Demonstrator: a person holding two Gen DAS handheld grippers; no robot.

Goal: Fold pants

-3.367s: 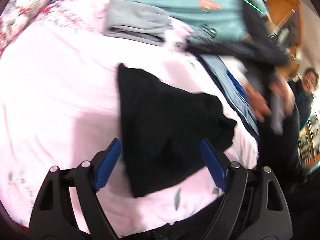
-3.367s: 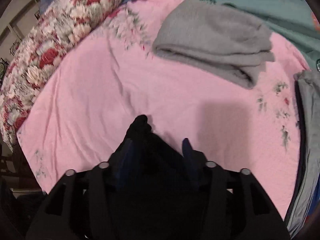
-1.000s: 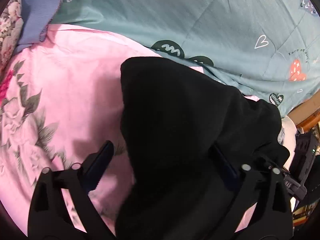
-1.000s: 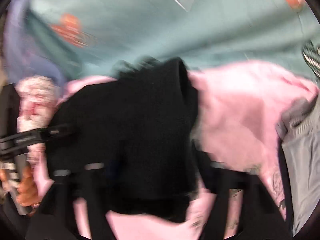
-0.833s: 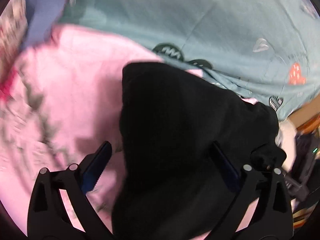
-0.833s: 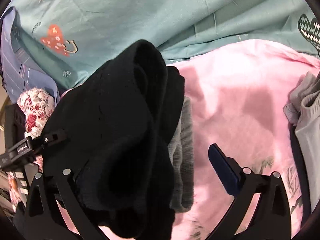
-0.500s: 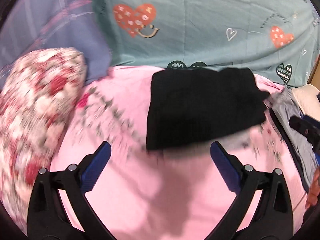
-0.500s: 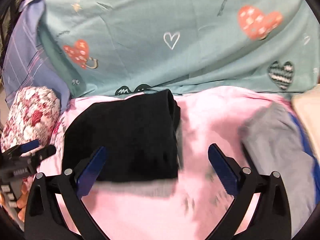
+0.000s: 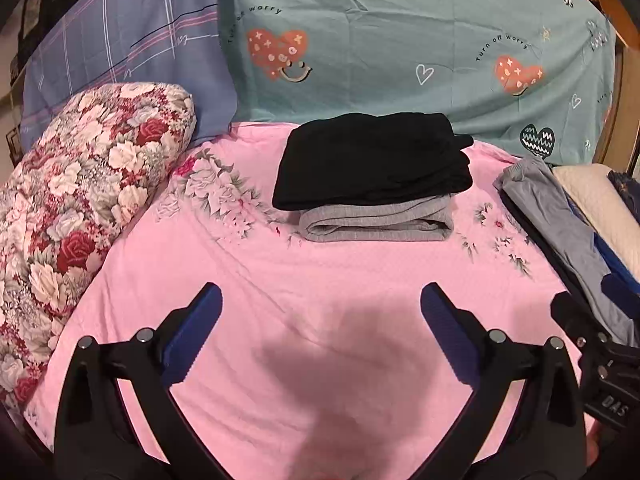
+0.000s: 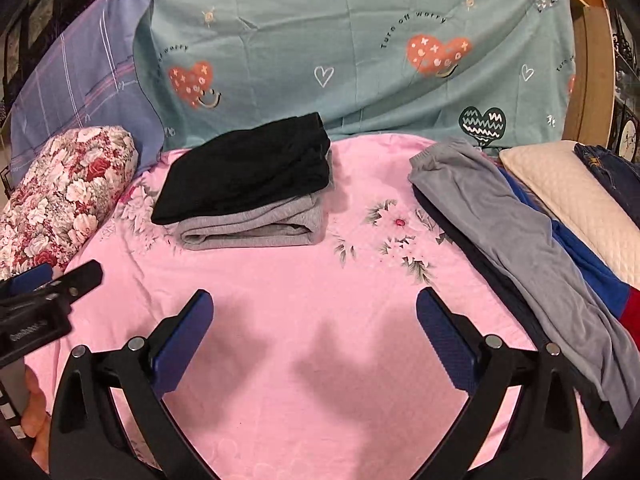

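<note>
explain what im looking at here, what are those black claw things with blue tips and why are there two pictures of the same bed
Those claws are two hand-held grippers; a person holds one in each hand. Each carries a camera looking forward along its fingers, hence two pictures of one bed. One comes from the left gripper, the other from the right gripper. Both are open and hold nothing. On the pink bedsheet lie folded black pants, stacked on folded gray pants. To the right lie unfolded gray pants on top of other clothes. A floral pillow sits on the left, a teal heart-print sheet behind.
</note>
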